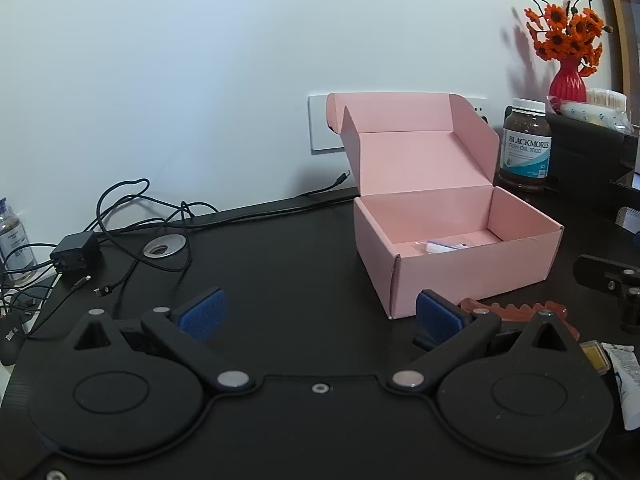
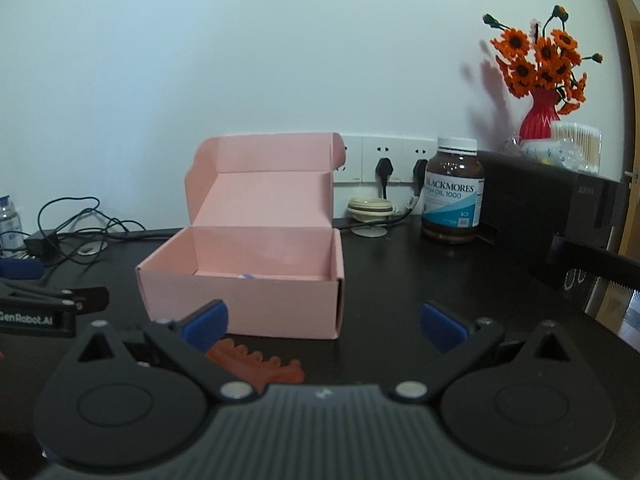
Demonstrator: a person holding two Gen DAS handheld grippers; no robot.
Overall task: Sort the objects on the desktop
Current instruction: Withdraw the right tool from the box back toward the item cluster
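A: Left tongs (image 1: pixel 318 312): blue pads spread wide, nothing between them, held low over the black bench (image 1: pixel 280 264). Right tongs (image 2: pixel 324 320): likewise wide apart and empty.

B: And the box?

A: Pink box (image 1: pixel 460 256), lid standing open against the wall, on the bench ahead of both tongs. In the left view it sits right of centre; in the right view, left of centre (image 2: pixel 244 292). A small white-and-blue item (image 1: pixel 444 246) lies on its floor; what it is cannot be told.

B: What lies nearest the tongs?

A: A reddish-brown hair clip (image 2: pixel 256 364), toothed, flat on the bench just in front of the box. In the right view it lies under the left finger; in the left view it shows behind the right finger (image 1: pixel 516 312).

B: Background items?

A: Brown bottle (image 2: pixel 454 192) with a white cap, right of the box, near the wall sockets (image 2: pixel 384 160). A red vase (image 2: pixel 540 118) of orange flowers stands on a black unit further right. A tangle of black cables (image 1: pixel 132 224) with a charger (image 1: pixel 74 254) occupies the far left of the bench. A beige round object (image 2: pixel 370 210) sits between box and bottle. Packets (image 1: pixel 624 376) lie at the right edge of the left view, partly cut off.
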